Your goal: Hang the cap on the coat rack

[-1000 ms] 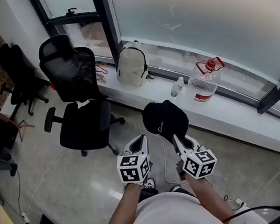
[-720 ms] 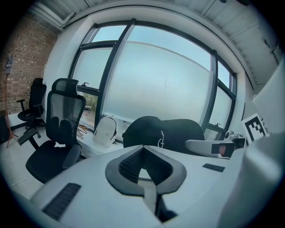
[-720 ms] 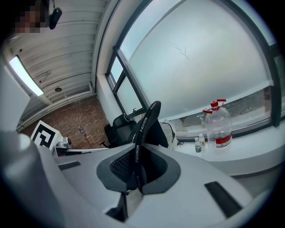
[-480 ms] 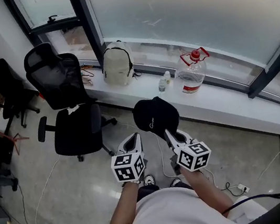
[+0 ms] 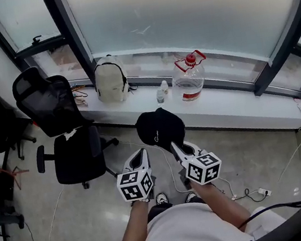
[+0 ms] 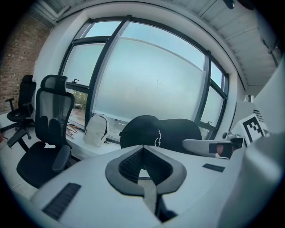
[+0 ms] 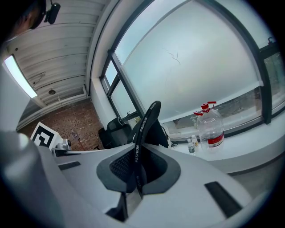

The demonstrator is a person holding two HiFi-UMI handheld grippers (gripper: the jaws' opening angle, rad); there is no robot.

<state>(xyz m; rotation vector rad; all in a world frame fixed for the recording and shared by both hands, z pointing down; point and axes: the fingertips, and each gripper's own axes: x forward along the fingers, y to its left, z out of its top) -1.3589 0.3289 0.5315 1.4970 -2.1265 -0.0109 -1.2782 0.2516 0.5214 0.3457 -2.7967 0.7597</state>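
Cap: the black cap (image 5: 160, 128) is hanging in the air by its brim, over the floor (image 5: 91, 213), just before the window ledge (image 5: 240, 109).
Right gripper (image 5: 174, 145): its jaws are pinching the brim (seen edge-on, with lettering along it).
Left gripper (image 5: 141, 154): its jaws are sitting closed together with nothing between them, just beside the cap.
Ledge: it is carrying a white backpack (image 5: 109, 79), a water jug (image 5: 189, 77) and a small bottle (image 5: 161, 93).
Office chair (image 5: 66, 131): it is standing on the floor at the left.

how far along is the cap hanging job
Done: the cap is picked up, its brim clamped in the jaws of the right gripper. In hand: it is held over the floor near the windowsill; the left gripper is shut and empty. Left: no coat rack shows in any view, so finding it and hanging the cap remain.
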